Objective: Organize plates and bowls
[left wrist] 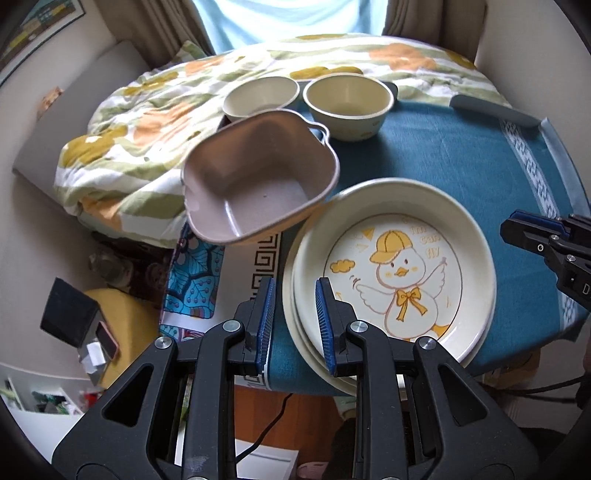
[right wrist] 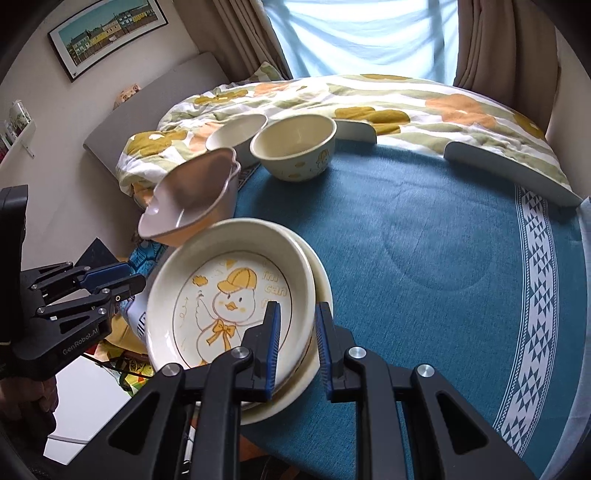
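Two round cream plates, the top one showing a yellow-capped duck, are sitting stacked at the near edge of the blue tablecloth. Behind the plates, two cream bowls are standing, with one pinkish square bowl tilting beside them. The left gripper is hanging released beside the plates' rim. The right gripper is straddling the rim, grasping nothing. Only the right view is showing a framed picture.

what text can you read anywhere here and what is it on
"GenRobot.AI": on the body of the left gripper, right wrist view.
"I'm can fly": on the duck plate, beside the duck; only "I'm can" shows in the right wrist view, the rest is behind a finger.
"D": a cut-off letter on the right gripper at the edge of the left wrist view.
The print on the yellow bowl is a picture only.
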{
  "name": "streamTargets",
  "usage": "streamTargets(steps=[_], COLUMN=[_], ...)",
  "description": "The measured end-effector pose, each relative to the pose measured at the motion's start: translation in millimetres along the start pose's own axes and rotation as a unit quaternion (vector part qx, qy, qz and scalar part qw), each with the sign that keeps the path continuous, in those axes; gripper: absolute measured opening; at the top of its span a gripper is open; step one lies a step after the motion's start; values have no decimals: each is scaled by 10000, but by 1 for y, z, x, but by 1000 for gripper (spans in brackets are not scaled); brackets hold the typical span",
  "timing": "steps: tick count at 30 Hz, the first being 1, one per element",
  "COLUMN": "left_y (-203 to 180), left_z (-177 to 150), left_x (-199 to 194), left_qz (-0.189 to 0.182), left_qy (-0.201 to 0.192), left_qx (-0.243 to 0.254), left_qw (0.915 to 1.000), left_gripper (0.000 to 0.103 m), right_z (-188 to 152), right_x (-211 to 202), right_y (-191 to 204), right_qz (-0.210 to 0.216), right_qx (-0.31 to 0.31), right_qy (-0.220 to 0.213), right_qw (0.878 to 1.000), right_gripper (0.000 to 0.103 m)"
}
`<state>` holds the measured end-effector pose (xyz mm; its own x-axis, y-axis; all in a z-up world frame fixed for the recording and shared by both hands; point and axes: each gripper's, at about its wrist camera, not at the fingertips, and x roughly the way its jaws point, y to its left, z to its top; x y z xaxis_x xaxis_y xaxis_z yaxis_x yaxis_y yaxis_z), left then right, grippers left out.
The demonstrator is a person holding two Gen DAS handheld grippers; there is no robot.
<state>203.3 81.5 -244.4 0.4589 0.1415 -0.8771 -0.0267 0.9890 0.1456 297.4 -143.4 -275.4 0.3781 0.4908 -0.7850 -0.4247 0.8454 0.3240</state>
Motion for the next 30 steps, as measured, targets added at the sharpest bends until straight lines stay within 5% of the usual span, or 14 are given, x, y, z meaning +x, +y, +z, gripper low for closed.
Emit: streamTargets(steps=[1,2,3,4,6,10,17,21,23,26,30], left_y=[7,14,22,30,47,85,136,142,141,142,142], left_z=[3,7,10,12,17,25,33,36,39,45,53], left_x=[-6,-13,-20,-28,-35,-21,30,67,86,108,131], left_qz=[-33,-37,-11,-3,-121,-463,-1435,-1912,-2055,-2159,-2219], left_qy=[-59,-143,-299,-505,-629,-412,-38,277,464,637,832], left_qx=[-141,-292,-445,-584,-811,-1417,-2125,-2201,-2160,-2113,-2006], left_qw=[9999,9995,9986,9970,9946,9880,9665,9562,9534,9511,9506], left_gripper=[42,77,102,103,103,103,102,87,82,71,45], right_z=[7,13,20,28,43,73,106,113,115,117,114], right_x=[-4,-9,-14,-17,-21,-9,48,93,111,136,158], right_y=[0,0,0,2,7,24,44,52,58,64,69], right_qz=[72,126,173,220,318,36,94,309,285,375,349], right_qx=[11,5,-21,-61,-189,-598,-387,-221,-249,-254,-216], right_qy=[-41,-113,-197,-275,-406,-186,260,675,839,1120,1331], right_qw=[10000,9999,9997,9994,9985,9980,9989,9970,9958,9927,9903], right_gripper=[18,21,41,75,99,99,99,99,94,70,51])
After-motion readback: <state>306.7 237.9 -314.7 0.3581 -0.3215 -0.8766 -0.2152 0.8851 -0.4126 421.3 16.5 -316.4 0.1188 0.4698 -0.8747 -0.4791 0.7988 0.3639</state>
